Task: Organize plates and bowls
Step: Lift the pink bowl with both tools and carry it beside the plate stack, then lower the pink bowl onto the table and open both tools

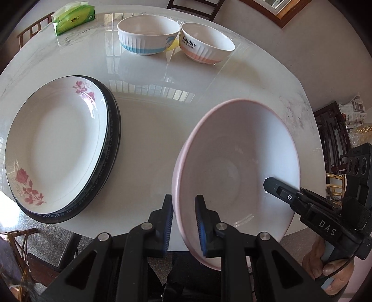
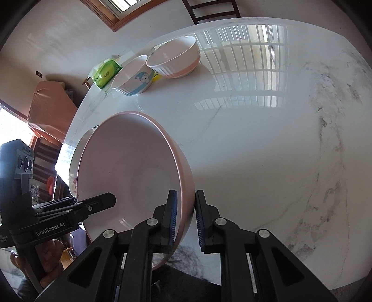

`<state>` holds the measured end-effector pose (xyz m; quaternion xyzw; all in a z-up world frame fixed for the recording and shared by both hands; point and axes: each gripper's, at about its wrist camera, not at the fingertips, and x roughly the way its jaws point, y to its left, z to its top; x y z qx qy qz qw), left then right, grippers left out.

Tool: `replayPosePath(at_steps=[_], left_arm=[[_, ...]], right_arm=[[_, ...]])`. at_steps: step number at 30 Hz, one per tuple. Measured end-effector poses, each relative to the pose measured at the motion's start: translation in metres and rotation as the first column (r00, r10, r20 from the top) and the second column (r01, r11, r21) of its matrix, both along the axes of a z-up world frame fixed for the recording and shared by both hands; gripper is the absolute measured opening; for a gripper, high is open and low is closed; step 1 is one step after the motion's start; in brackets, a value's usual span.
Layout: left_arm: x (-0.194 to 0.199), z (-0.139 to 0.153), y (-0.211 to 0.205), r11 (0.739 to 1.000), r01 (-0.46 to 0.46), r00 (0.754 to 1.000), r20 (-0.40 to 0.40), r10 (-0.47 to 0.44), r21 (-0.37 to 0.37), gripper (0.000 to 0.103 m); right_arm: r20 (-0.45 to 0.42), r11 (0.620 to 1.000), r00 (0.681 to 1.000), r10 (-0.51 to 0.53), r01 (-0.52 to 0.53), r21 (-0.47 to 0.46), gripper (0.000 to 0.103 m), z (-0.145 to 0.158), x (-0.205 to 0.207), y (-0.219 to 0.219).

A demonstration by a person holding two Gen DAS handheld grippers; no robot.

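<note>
- Left wrist view: left gripper [image 1: 184, 223] clamped on the near-left rim of the pink bowl [image 1: 234, 167], one blue pad outside the wall, one inside. Bowl tilted, held above the white marble table [image 1: 162, 116].
- Right gripper [image 1: 269, 183] comes in from the right, tip over the bowl's right rim; a hand [image 1: 330, 264] wraps its handle.
- Rose-print plate [image 1: 58, 144] lies on a dark-rimmed plate [image 1: 114, 139], left of the bowl and apart from it.
- Far side: blue-banded bowl [image 1: 148, 34] and "Rabbit" bowl [image 1: 207, 44] side by side; green tissue pack [image 1: 73, 19] further left.
- Right wrist view: right gripper [image 2: 186, 220] pinches the pink bowl [image 2: 130, 167] rim, pads on either side of the wall.
- Left gripper [image 2: 102, 201] meets the bowl's opposite edge.
- Small bowls [image 2: 173, 58] and tissue pack [image 2: 107, 73] far across the table [image 2: 267, 151].
</note>
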<state>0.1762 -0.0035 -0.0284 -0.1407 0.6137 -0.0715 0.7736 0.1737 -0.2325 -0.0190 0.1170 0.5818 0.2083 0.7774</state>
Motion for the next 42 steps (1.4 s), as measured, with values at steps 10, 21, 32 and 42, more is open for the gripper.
replayPosePath(at_steps=[10, 21, 32, 42], left_arm=[[0.005, -0.013, -0.004, 1.000, -0.006, 1.000, 0.010, 0.006, -0.004, 0.020], [-0.005, -0.008, 0.021, 0.992, -0.063, 0.993, 0.091, 0.073, -0.106, 0.034], [-0.058, 0.057, 0.063, 0.964, -0.096, 0.882, 0.429, 0.197, -0.246, 0.067], [-0.008, 0.067, 0.079, 0.988, -0.040, 0.942, 0.323, 0.087, -0.149, 0.066]], right_arm=[[-0.044, 1.000, 0.999, -0.020, 0.019, -0.017, 0.015, -0.007, -0.005, 0.011], [-0.009, 0.991, 0.995, -0.096, 0.097, 0.088, 0.023, -0.001, -0.007, -0.004], [0.286, 0.995, 0.954, -0.093, 0.098, -0.002, 0.027, 0.052, -0.015, -0.019], [0.223, 1.000, 0.975, 0.007, -0.014, 0.026, 0.027, 0.074, 0.002, -0.009]])
